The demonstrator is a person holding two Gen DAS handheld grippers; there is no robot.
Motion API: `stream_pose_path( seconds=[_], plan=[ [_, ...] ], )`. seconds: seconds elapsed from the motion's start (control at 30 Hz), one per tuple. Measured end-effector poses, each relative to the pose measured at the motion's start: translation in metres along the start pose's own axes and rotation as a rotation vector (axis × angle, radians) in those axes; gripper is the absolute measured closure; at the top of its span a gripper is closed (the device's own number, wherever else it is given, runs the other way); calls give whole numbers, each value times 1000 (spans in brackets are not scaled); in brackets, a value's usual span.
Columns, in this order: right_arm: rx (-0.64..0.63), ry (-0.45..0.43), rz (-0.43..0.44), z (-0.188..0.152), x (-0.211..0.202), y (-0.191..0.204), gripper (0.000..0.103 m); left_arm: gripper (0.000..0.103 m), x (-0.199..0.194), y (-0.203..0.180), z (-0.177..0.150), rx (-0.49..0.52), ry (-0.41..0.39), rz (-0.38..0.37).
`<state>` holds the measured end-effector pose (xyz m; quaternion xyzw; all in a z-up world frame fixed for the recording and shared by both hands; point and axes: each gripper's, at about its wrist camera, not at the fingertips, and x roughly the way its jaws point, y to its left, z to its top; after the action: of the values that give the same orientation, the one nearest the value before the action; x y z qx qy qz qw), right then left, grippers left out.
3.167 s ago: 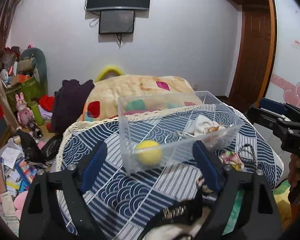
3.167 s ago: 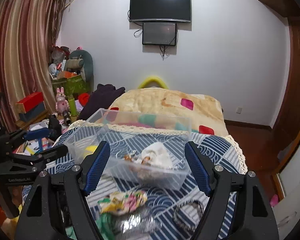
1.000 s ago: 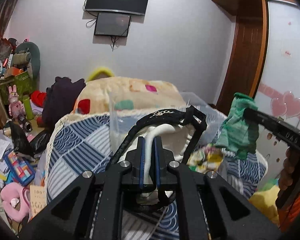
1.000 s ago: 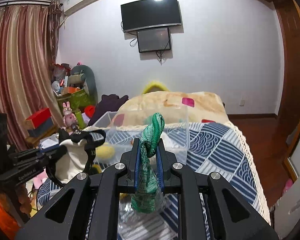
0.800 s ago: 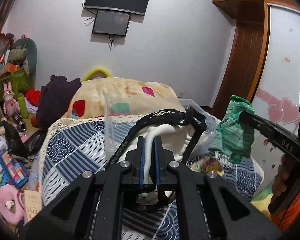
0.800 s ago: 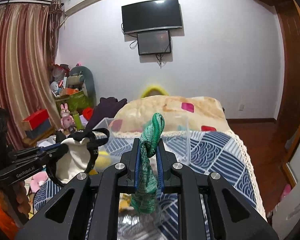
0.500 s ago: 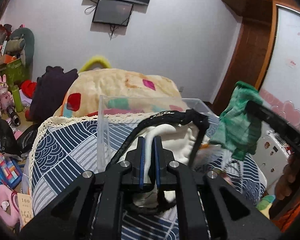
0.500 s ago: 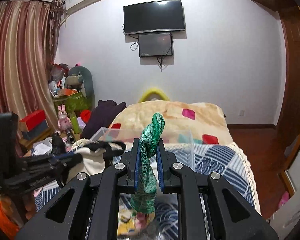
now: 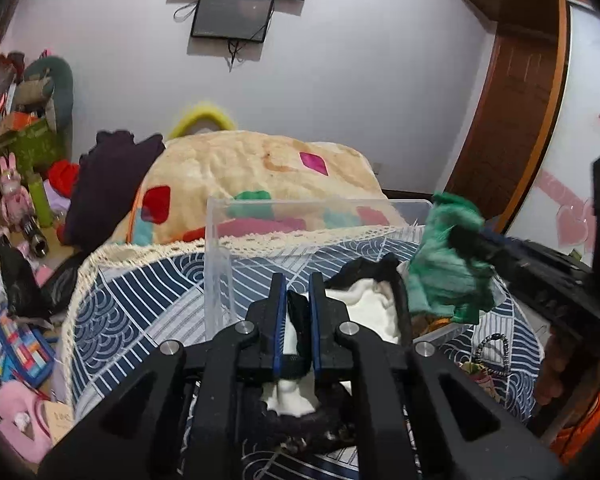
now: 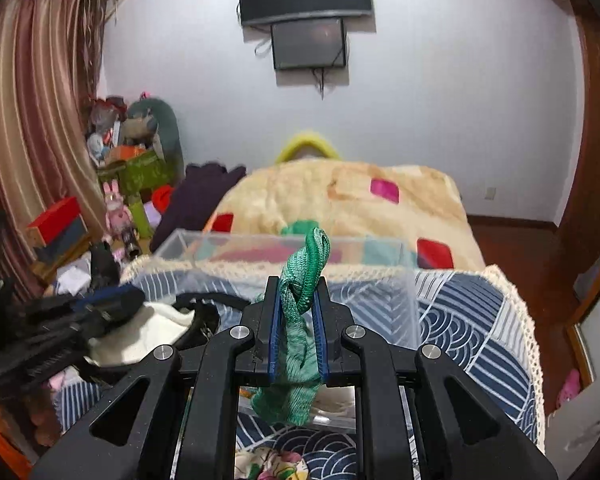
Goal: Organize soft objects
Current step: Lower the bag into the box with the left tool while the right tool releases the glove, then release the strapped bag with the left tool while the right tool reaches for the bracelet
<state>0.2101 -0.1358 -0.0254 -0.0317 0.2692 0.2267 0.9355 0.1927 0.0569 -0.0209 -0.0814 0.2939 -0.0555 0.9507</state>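
Observation:
My left gripper [image 9: 296,280] is shut on a white pouch with black trim [image 9: 364,300] and holds it over the near side of the clear plastic bin [image 9: 216,248]. The pouch also shows in the right wrist view [image 10: 148,332]. My right gripper [image 10: 298,280] is shut on a green knitted cloth [image 10: 304,276], held above the clear bin [image 10: 408,300]. In the left wrist view the green cloth [image 9: 448,280] hangs over the bin's right side, close to the pouch.
The bin stands on a blue-and-white patterned bedspread [image 9: 132,300] with a lace edge. A black bracelet [image 9: 492,348] and a floral fabric item [image 10: 272,464] lie on the bedspread near the bin. A beige blanket [image 10: 340,200] lies behind. Clutter covers the floor at left [image 9: 16,320].
Both grippers closed on their items and lifted them, then moved forward and down over the bin. The pouch now sags lower into the bin, and the green cloth has come closer to it.

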Motion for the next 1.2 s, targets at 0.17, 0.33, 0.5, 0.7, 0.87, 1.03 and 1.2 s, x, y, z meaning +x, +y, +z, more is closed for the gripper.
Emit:
stream_pose_path(
  seconds=[0.17,0.33,0.5,0.7,0.87,1.03,1.2],
  plan=[
    [-11,59,-13,-4,12,-2,88,85,-10,-5,2,21,-14,19],
    [-30,83,-46,-6,12,-5,67,67,-29,-1,3,-10,-60,6],
    [-36,59,-57,-8,-1,-11,55,66,-40,-4,-4,11,-54,2],
    [-59,15,-63,-16,-27,-13,46,57,-60,-9,-26,27,-55,-11],
    [-78,-6,-68,-31,-49,-17,37,56,-67,-14,-44,46,-39,-22],
    [-74,4,-82,-47,-61,-26,37,56,-52,-14,-55,39,15,-3],
    [-60,26,-102,-63,-68,-41,37,56,-45,-13,-43,22,-14,13]
  ],
)
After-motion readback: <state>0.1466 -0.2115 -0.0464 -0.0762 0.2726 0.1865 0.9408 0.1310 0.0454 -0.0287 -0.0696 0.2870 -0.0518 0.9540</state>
